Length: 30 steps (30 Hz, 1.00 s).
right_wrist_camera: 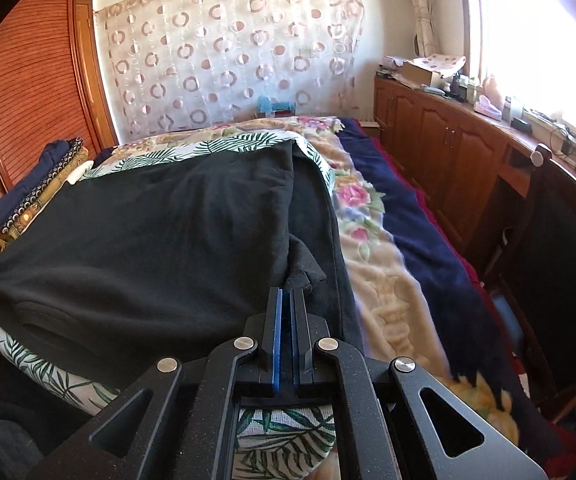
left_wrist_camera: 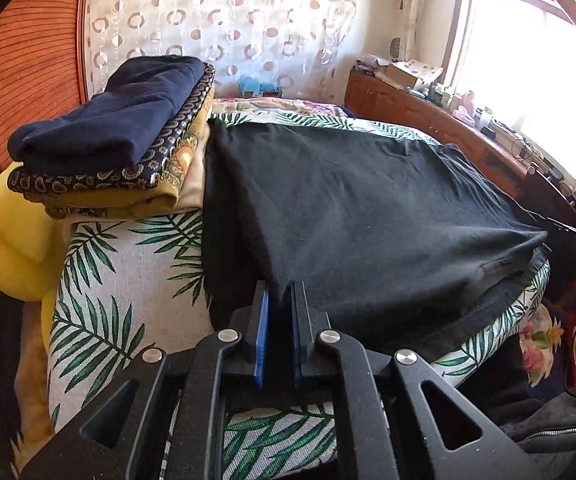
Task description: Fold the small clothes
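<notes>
Left gripper (left_wrist_camera: 281, 286) and right gripper (right_wrist_camera: 286, 292) clamped on black garment (left_wrist_camera: 368, 208) corners, stretching it flat above leaf-print cushion (left_wrist_camera: 127, 280) for folding.

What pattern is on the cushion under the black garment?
Green palm leaves on white cushion; clearest in the left wrist view.

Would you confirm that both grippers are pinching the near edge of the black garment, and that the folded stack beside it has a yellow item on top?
Not quite: the top of the folded stack is navy blue, as the left wrist view shows. The rest holds: the left gripper and right gripper both pinch the near edge of the black garment.
</notes>
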Motion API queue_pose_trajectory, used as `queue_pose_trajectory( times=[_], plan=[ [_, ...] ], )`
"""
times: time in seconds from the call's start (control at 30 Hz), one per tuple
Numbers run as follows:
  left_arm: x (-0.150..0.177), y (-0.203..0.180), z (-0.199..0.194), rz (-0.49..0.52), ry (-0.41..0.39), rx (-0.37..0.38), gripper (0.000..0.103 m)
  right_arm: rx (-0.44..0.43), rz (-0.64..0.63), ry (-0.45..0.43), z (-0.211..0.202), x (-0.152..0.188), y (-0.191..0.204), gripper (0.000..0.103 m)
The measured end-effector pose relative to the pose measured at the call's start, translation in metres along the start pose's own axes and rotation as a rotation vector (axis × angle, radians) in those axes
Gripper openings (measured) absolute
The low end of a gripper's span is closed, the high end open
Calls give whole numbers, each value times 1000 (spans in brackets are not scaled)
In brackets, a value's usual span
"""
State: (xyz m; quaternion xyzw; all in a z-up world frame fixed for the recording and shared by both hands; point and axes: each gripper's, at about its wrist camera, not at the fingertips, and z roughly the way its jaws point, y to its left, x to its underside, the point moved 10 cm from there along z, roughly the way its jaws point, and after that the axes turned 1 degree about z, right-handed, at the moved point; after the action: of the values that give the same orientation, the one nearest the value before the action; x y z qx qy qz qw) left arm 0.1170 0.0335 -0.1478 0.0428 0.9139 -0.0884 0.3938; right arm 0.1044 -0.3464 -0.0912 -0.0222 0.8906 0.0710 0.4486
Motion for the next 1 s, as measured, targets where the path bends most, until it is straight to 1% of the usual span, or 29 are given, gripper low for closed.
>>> queue_pose_trajectory(
  times=[0.07,0.1,0.13,0.17,0.2,0.23,0.27,0.3,0.37,0.4,0.43,0.5,0.63,0.7,0.73,0.77,0.83,0.9,1.0],
  plan=[
    [-2,-1,-4,6,-8,-7,10,-1,-4,-6,-8,-2,3,2],
    [-4,0,-7,9,-13,-13,14,8,-11,-13,-12,-5,4,2],
    [-5,1,-9,10,-18,-19,21,14,-16,-18,-10,-6,4,2],
    [-6,1,-12,11,-25,-23,24,19,-19,-27,-14,-6,4,2],
    [-6,2,-13,13,-32,-25,30,25,-20,-36,-19,-10,4,2],
    [-7,3,-13,15,-32,-27,37,27,-19,-44,-22,-11,5,5],
    [-7,4,-13,16,-31,-30,42,24,-19,-54,-25,-11,5,5],
    [-7,4,-12,16,-29,-31,44,15,-19,-62,-26,-12,7,5],
    [-5,5,-7,12,-14,-24,45,-4,-26,-69,-27,-12,13,5],
    [-4,6,-4,11,-4,-24,49,-17,-37,-69,-28,-12,20,5],
    [-2,7,0,11,10,-29,63,-26,-49,-68,-28,-10,26,5],
    [7,7,11,19,53,-29,82,-47,-72,-70,-26,-6,38,5],
    [16,13,22,-5,81,-45,82,-103,-92,-63,-20,2,64,8],
    [18,17,23,-27,82,-44,82,-131,-107,-48,-13,7,78,14],
    [18,18,24,-35,84,-45,82,-140,-114,-43,-10,8,84,25],
    [19,20,24,-39,85,-48,82,-149,-119,-37,-7,9,90,40],
    [20,21,24,-41,80,-55,82,-183,-121,-25,1,12,101,50],
    [21,20,24,-37,79,-62,82,-224,-128,8,11,19,114,51],
    [22,18,24,-27,79,-70,82,-233,-151,36,27,26,125,52]
  ],
)
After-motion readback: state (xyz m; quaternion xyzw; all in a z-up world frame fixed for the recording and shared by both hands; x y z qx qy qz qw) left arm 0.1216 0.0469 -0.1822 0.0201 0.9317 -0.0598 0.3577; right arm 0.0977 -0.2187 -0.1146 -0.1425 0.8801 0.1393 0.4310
